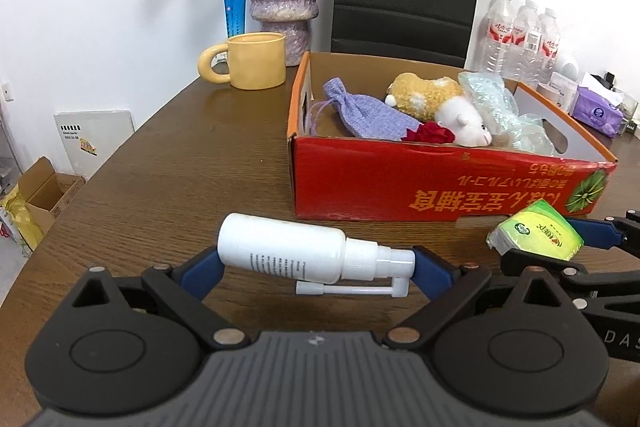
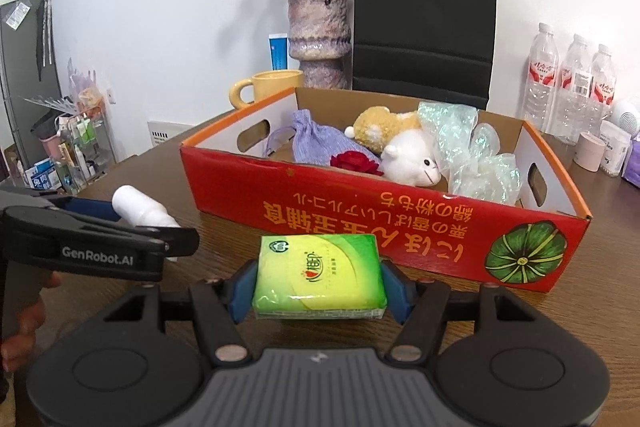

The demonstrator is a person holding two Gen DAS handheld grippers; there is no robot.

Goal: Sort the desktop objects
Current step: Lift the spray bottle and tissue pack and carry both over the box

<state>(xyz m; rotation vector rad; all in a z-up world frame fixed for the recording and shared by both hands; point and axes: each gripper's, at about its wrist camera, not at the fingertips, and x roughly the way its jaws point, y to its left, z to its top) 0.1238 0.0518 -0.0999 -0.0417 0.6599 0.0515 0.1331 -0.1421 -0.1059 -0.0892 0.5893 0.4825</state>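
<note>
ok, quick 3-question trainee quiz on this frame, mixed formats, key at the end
1. True or false: the left tongs hold the white spray bottle by its two ends.
2. What do the right tongs grip? A) yellow mug B) green tissue pack C) purple pouch
3. Fill in: the red rose lies inside the red ____.

Key: 1 true; 2 B, the green tissue pack; 3 cardboard box.

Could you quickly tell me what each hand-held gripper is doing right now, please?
Left hand-held gripper: closed on the white spray bottle.
Right hand-held gripper: closed on the green tissue pack.
</note>
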